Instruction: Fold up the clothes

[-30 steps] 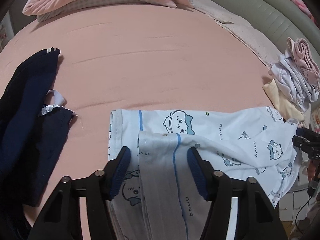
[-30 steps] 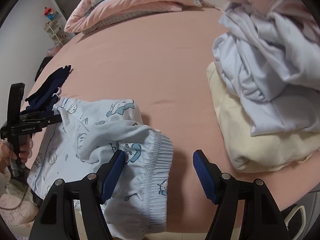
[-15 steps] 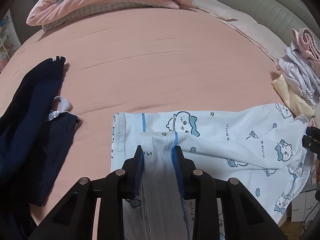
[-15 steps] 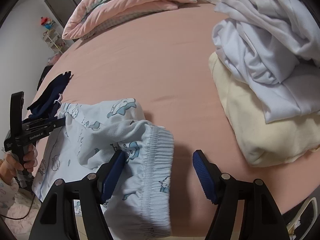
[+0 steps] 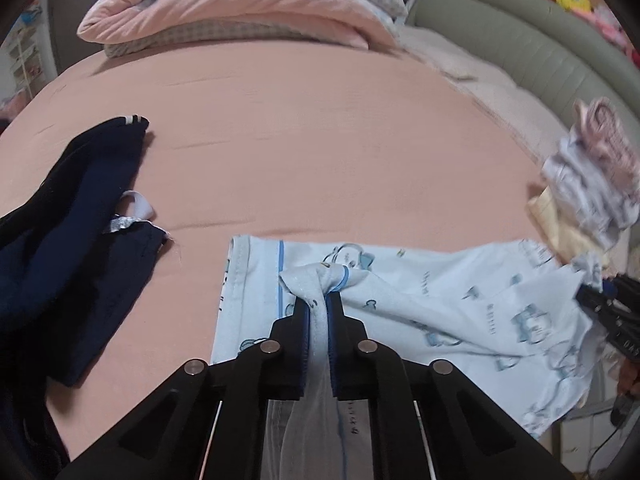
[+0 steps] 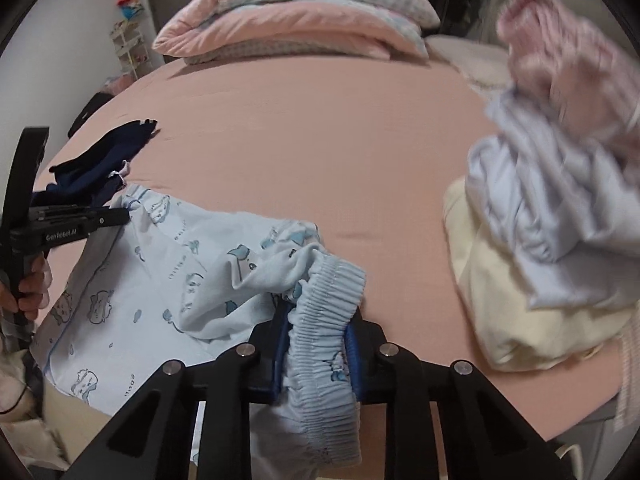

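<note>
Light blue pyjama trousers with a cartoon print lie along the near edge of a pink bed. My left gripper is shut on a trouser-leg hem, which bunches up between the blue pads. In the right wrist view the same trousers stretch leftward to the left gripper, held by a hand. My right gripper is closing on the gathered elastic waistband, which fills the gap between its pads and presses against both.
A dark navy garment lies at the left of the bed. A heap of white, cream and pink clothes sits at the right. Folded pink quilts lie at the far side, next to a grey-green headboard.
Both grippers went from open to closed on the trousers: the left on the leg hem, the right on the waistband. Both have lifted a little, raising the cloth.
</note>
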### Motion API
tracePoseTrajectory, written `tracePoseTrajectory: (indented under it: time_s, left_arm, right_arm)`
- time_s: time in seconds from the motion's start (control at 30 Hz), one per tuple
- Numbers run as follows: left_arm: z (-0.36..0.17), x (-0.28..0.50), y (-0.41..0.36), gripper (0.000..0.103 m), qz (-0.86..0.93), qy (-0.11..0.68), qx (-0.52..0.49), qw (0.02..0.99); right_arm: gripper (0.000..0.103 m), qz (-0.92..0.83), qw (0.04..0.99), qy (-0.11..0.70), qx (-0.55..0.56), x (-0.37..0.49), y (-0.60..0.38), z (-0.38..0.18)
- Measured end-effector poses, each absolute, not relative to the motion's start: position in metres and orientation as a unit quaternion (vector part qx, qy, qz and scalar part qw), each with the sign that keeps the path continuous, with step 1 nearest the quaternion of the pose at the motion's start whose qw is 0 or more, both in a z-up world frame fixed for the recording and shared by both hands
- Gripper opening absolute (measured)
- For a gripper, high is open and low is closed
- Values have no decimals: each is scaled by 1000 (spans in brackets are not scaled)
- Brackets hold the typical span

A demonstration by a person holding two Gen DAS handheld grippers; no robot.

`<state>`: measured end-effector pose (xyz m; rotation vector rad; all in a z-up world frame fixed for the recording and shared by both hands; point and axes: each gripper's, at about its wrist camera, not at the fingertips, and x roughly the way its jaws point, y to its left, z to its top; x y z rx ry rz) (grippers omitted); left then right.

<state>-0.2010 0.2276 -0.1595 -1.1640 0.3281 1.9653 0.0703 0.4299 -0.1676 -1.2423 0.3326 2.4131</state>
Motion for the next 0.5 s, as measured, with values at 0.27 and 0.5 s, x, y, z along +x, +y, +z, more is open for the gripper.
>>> tracePoseTrajectory:
  time_s: [0.27,0.5]
  left_arm:
    - [-136,-204,231,6,798,90,-443,399]
    - [-136,-211,201,6,807,59,-464,359]
  right_arm:
    - [23,870,200,150,-424,72,433,-142]
    - [22,869,195,177,-419,58,439,-141]
